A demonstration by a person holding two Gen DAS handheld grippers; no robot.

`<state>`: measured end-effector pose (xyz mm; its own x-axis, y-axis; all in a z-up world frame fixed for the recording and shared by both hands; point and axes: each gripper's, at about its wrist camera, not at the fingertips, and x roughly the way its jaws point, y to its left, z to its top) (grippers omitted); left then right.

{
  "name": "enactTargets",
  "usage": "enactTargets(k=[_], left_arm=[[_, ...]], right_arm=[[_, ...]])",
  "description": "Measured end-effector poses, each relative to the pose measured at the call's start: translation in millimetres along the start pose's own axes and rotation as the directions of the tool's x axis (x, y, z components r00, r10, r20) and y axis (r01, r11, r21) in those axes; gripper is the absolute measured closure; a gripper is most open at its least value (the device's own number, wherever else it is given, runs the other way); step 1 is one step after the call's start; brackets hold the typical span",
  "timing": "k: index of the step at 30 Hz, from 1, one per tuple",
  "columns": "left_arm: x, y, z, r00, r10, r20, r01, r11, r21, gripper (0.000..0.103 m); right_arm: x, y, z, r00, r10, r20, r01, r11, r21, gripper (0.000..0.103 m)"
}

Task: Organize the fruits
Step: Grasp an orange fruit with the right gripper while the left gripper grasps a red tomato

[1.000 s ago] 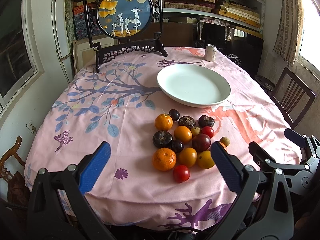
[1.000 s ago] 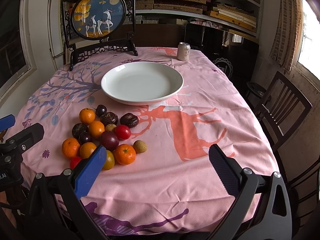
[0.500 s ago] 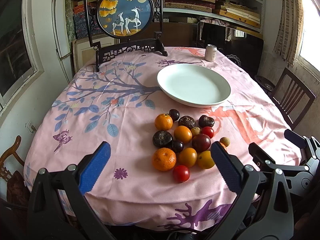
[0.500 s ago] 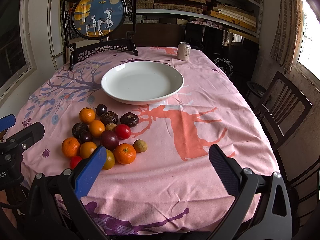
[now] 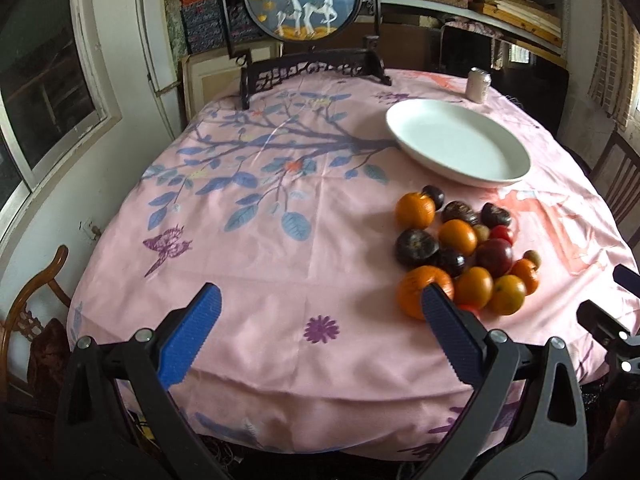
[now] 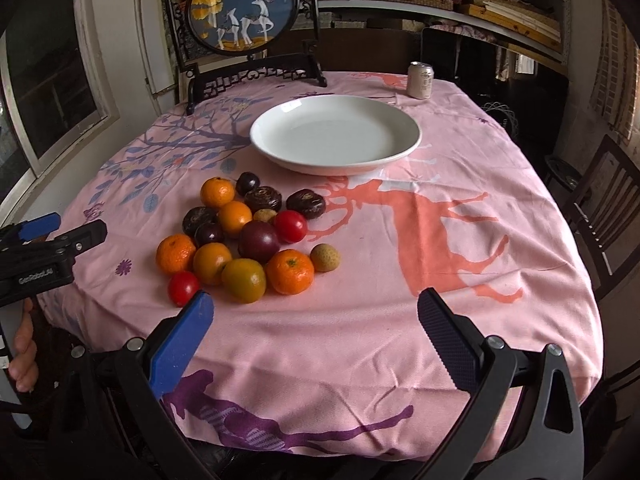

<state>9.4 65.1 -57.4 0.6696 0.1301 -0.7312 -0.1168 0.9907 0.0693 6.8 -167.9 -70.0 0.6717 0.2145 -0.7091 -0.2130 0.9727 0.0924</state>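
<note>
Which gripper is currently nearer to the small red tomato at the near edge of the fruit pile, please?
Right, though only by a little. The right gripper has its blue finger just in front of the red tomato; the left gripper hangs open beside the pile, its finger partly covering the tomato.

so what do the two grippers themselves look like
Both the left gripper and right gripper have black angular frames with silver screws and ribbed blue pads. White "GenRobot.AI" lettering marks the left one's body. No cables or sleeves show.

Glossy white ceramic plate (image 6: 412, 136) on matt printed cloth (image 6: 400, 320)
</note>
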Motion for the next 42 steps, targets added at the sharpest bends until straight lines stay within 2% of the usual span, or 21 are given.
enactTargets(k=[1, 2, 4, 7, 9, 12, 15, 17, 20, 24, 27, 28, 30, 31, 32, 36, 37, 39, 40, 42], left_arm=[[6.8, 6.5, -1.6, 1.0, -0.002, -0.023, 0.002, 1.0, -0.015, 0.002], [10.9, 10.1, -3.7, 0.999, -0.007, -0.04, 0.006, 1.0, -0.025, 0.002], [13.3, 11.1, -7.2, 0.998, -0.021, -0.054, 0.02, 0.999, -0.027, 0.002], [10.4, 4.7, -10.5, 0.998, -0.038, -0.046, 0.038, 0.999, 0.0, 0.002], [11.6, 0.3, -11.8, 0.997, -0.062, -0.047, 0.062, 0.998, 0.012, 0.002], [13.8, -8.0, -14.2, 0.993, -0.096, -0.062, 0.098, 0.995, 0.033, 0.002], [17.1, -17.8, -15.3, 0.989, -0.121, -0.081, 0.125, 0.991, 0.052, 0.002], [19.9, -24.6, -15.8, 0.987, -0.131, -0.092, 0.138, 0.988, 0.066, 0.002], [23.0, -37.2, -16.6, 0.981, -0.151, -0.118, 0.162, 0.983, 0.089, 0.002], [27.1, -58.3, -17.7, 0.971, -0.188, -0.147, 0.206, 0.971, 0.119, 0.002], [33.3, -73.0, -15.7, 0.963, -0.209, -0.169, 0.229, 0.967, 0.109, 0.003], [36.0, -76.1, -14.3, 0.961, -0.214, -0.174, 0.234, 0.967, 0.101, 0.004], [41.8, -82.5, -12.0, 0.957, -0.218, -0.191, 0.238, 0.967, 0.089, 0.016], [45.5, -86.3, -11.8, 0.954, -0.216, -0.208, 0.238, 0.967, 0.089, 0.033], [49.9, -88.9, -11.6, 0.955, -0.194, -0.225, 0.219, 0.971, 0.091, 0.045], [54.7, -87.9, -10.3, 0.956, -0.186, -0.228, 0.206, 0.977, 0.064, 0.047], [53.4, -87.0, -10.1, 0.955, -0.192, -0.227, 0.21, 0.976, 0.06, 0.053], [49.3, -87.4, -10.2, 0.948, -0.218, -0.232, 0.239, 0.969, 0.063, 0.071], [45.7, -89.4, -10.1, 0.948, -0.221, -0.228, 0.244, 0.967, 0.079, 0.074], [36.8, -90.9, -8.8, 0.959, -0.205, -0.198, 0.228, 0.968, 0.106, 0.074]], right_arm=[[2.6, 3.2, -0.5, 0.999, 0.034, -0.005, -0.034, 0.999, -0.007, 0.004], [4.0, 7.5, 0.7, 0.997, 0.075, -0.006, -0.075, 0.997, -0.021, 0.018], [12.2, 20.8, 1.5, 0.99, 0.134, -0.036, -0.136, 0.989, -0.06, 0.038], [31.9, 34.6, 1.7, 0.979, 0.175, -0.103, -0.184, 0.979, -0.083, 0.055], [45.6, 40.3, 2.1, 0.974, 0.184, -0.133, -0.197, 0.977, -0.087, 0.058], [65.9, 41.1, 5.2, 0.983, 0.108, -0.146, -0.124, 0.987, -0.105, 0.062], [81.7, 38.4, 9.1, 0.985, 0.078, -0.155, -0.096, 0.989, -0.112, 0.064], [84.5, 35.0, 9.7, 0.984, 0.088, -0.156, -0.105, 0.989, -0.103, 0.067], [73.5, 25.8, 7.6, 0.983, 0.11, -0.145, -0.122, 0.99, -0.072, 0.067], [48.1, 2.9, 2.9, 0.991, 0.082, -0.109, -0.086, 0.995, -0.041, 0.067], [35.2, -13.9, -1.8, 0.994, 0.058, -0.089, -0.06, 0.998, -0.018, 0.067], [32.5, -18.5, -3.3, 0.995, 0.056, -0.084, -0.057, 0.998, -0.01, 0.067], [28.6, -28.0, -6.1, 0.995, 0.061, -0.075, -0.06, 0.998, 0.012, 0.067], [27.3, -31.8, -7.4, 0.995, 0.065, -0.073, -0.063, 0.998, 0.02, 0.067], [26.5, -35.3, -8.4, 0.995, 0.067, -0.07, -0.065, 0.997, 0.029, 0.067], [23.5, -43.8, -10.2, 0.995, 0.076, -0.059, -0.073, 0.996, 0.049, 0.067], [23.4, -43.8, -10.2, 0.995, 0.077, -0.058, -0.074, 0.996, 0.051, 0.067], [23.1, -45.6, -10.1, 0.995, 0.08, -0.056, -0.077, 0.996, 0.055, 0.067], [23.4, -44.8, -9.4, 0.995, 0.081, -0.055, -0.078, 0.995, 0.058, 0.067], [23.6, -45.5, -9.2, 0.995, 0.083, -0.053, -0.08, 0.995, 0.063, 0.067]])
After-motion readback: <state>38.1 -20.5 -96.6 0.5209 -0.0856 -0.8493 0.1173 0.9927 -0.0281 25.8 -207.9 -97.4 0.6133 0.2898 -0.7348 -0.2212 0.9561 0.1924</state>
